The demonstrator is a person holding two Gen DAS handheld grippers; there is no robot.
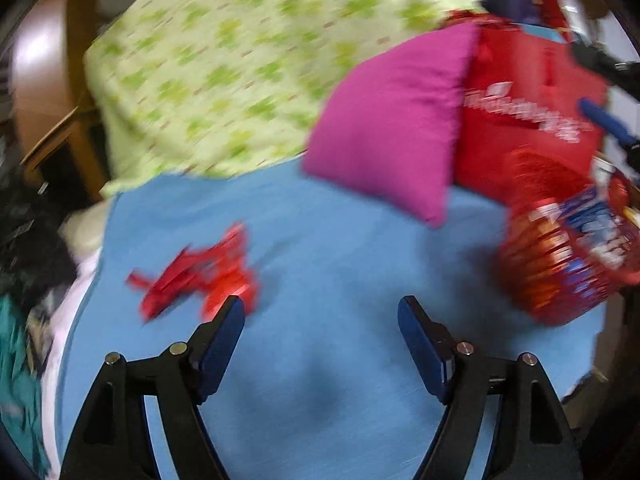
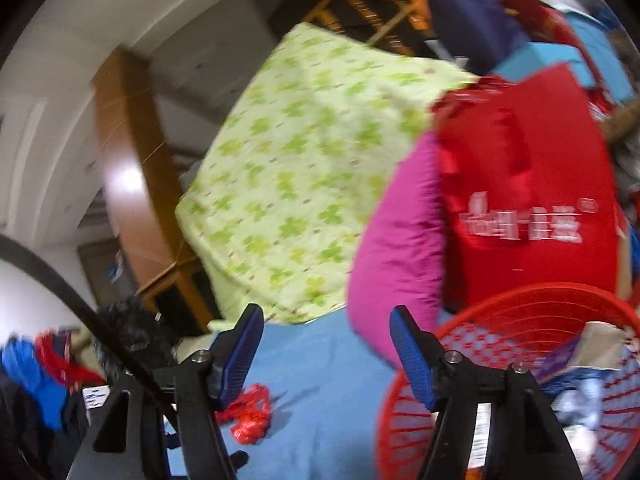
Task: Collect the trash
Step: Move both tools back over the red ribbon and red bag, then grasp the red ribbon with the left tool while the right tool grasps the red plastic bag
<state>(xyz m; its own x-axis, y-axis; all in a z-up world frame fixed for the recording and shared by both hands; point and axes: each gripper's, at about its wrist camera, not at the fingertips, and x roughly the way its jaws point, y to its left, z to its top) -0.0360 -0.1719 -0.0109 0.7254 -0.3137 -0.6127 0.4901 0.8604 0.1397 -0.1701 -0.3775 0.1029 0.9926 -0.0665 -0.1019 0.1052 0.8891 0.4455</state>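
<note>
A crumpled red wrapper (image 1: 200, 276) lies on the blue sheet (image 1: 328, 248), just beyond the left fingertip of my left gripper (image 1: 322, 308), which is open and empty above the sheet. A red mesh basket (image 1: 560, 256) holding printed packets stands at the right. In the right wrist view my right gripper (image 2: 326, 318) is open with nothing between its fingers. The same basket (image 2: 500, 364) sits under its right finger and the red wrapper (image 2: 250, 412) lies low beside its left finger.
A magenta cushion (image 1: 400, 128), a red bag with white lettering (image 1: 532, 100) and a green-patterned quilt (image 1: 240, 64) crowd the back of the bed. Dark and teal clothes (image 1: 24, 264) pile up at the left edge. A wooden frame (image 2: 132, 176) stands behind.
</note>
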